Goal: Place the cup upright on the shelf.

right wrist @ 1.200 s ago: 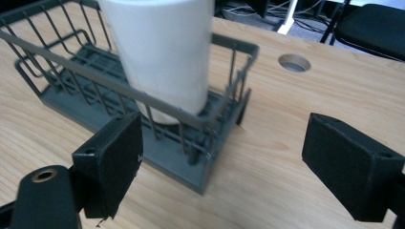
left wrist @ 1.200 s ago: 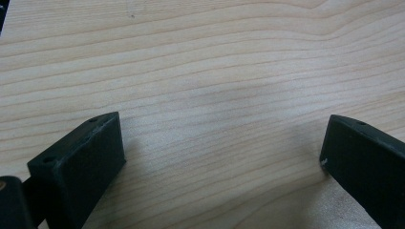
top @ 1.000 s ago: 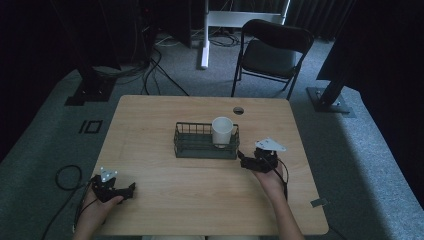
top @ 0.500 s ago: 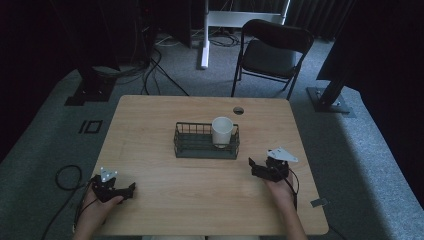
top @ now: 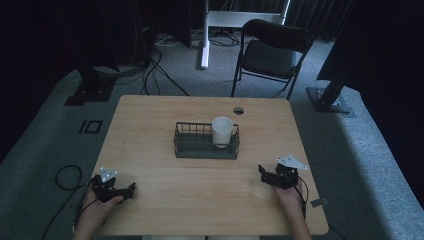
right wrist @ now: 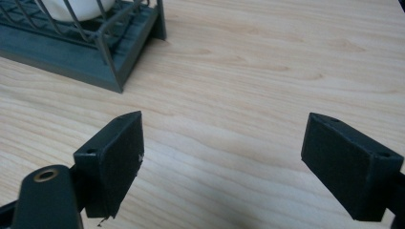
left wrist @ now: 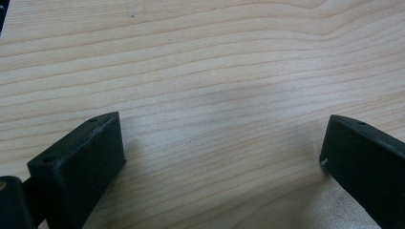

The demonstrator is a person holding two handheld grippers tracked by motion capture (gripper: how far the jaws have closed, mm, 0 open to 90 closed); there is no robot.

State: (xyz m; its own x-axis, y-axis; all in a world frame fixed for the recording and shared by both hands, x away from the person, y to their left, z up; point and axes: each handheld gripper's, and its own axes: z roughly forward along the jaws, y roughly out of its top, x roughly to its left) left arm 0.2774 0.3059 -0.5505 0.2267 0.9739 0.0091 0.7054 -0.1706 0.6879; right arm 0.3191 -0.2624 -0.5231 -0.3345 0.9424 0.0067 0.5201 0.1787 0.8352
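High view: white cup [top: 222, 131] in wire basket [top: 192, 148], well apart from spread right hand-held gripper [top: 265, 175].

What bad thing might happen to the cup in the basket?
The white cup stands at the right end of the wire basket, so a careless grab might tip it against the wires. The open right gripper is nearest; its jaws could catch the basket's rim and drag the whole basket along the table.

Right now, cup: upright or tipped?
Upright. The white cup stands in the wire basket at its right end, open mouth facing up in the high view.
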